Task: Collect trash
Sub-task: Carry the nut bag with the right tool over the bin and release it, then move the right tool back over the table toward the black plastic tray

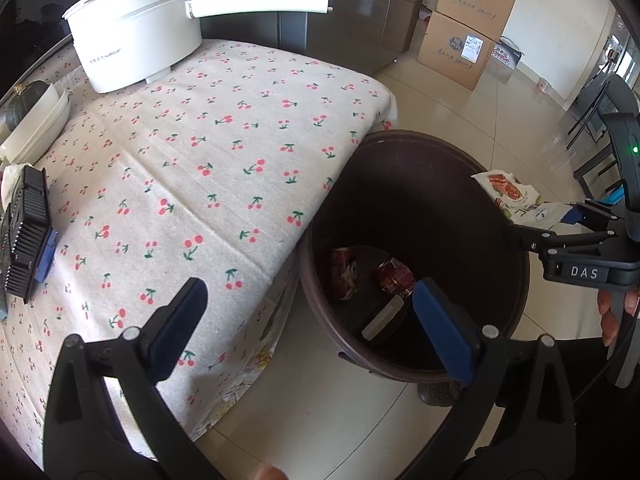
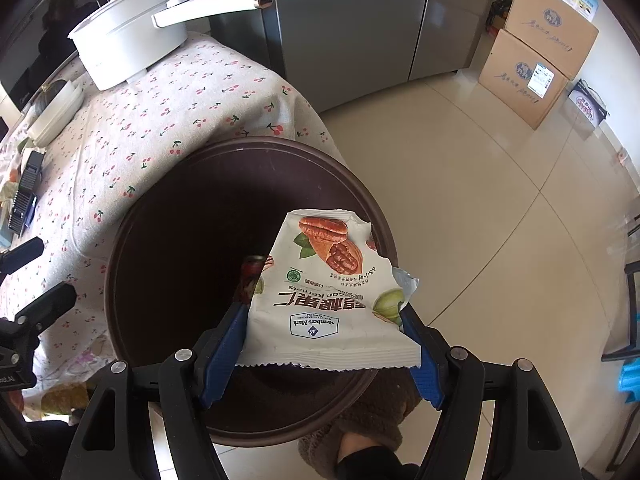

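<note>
A dark brown round trash bin (image 1: pixel 420 152) (image 2: pixel 168 208) stands on the floor against the table's corner. Red wrappers (image 1: pixel 394 276) and a pale strip (image 1: pixel 382 318) lie at its bottom. My right gripper (image 2: pixel 324 344) is shut on a white pecan snack bag (image 2: pixel 328 292) and holds it over the bin's near rim; the bag also shows in the left wrist view (image 1: pixel 508 192), with the right gripper (image 1: pixel 516 224) at the bin's right rim. My left gripper (image 1: pixel 308 320) is open and empty, over the table edge and the bin's left rim.
A table with a cherry-print cloth (image 1: pixel 224 140) carries a white pot (image 1: pixel 136 36), white dishes (image 1: pixel 36 120) and a black finned block (image 1: pixel 28 232). Cardboard boxes (image 1: pixel 464 28) are stacked by a grey cabinet (image 2: pixel 352 20). A slippered foot (image 2: pixel 360 432) stands by the bin.
</note>
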### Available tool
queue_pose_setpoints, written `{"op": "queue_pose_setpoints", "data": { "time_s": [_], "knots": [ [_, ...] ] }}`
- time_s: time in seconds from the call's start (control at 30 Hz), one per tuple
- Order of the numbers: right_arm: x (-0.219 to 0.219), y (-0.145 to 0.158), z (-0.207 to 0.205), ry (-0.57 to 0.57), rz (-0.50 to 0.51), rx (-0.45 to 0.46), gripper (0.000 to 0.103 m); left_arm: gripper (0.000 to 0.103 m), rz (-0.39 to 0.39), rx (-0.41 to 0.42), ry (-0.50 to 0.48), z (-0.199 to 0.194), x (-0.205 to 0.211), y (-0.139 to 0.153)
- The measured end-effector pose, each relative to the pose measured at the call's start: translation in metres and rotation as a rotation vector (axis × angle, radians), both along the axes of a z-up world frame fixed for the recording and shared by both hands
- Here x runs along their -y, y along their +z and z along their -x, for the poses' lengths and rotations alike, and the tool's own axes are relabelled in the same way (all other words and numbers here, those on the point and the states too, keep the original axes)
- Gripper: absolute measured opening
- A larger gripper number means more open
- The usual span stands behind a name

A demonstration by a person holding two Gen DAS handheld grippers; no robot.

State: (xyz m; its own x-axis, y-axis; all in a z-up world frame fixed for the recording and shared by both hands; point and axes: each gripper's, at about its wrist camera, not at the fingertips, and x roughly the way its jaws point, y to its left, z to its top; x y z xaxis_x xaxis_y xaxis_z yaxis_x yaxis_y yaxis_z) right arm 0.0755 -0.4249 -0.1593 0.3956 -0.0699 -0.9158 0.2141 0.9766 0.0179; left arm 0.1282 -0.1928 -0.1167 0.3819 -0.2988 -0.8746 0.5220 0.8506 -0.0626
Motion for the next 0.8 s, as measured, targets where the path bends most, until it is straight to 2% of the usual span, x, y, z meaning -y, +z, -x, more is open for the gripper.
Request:
{"op": "queue_pose_setpoints", "data": {
  "time_s": [0.13,0.27,0.8],
  "knots": [
    [-0.001,-0.002,-0.002,0.0,0.002,-0.005,0.076,0.102,0.0,-0.001,0.019,0.001,-0.014,0.004],
    [-0.003,-0.006,-0.003,0.008,-0.011,-0.011,0.087,0.102,0.007,0.0,0.042,0.001,-0.03,0.009],
    [-0.02,-0.003,-0.005,0.023,0.003,-0.011,0.087,0.102,0.022,0.013,0.132,0.005,-0.087,0.024]
  ]
}}
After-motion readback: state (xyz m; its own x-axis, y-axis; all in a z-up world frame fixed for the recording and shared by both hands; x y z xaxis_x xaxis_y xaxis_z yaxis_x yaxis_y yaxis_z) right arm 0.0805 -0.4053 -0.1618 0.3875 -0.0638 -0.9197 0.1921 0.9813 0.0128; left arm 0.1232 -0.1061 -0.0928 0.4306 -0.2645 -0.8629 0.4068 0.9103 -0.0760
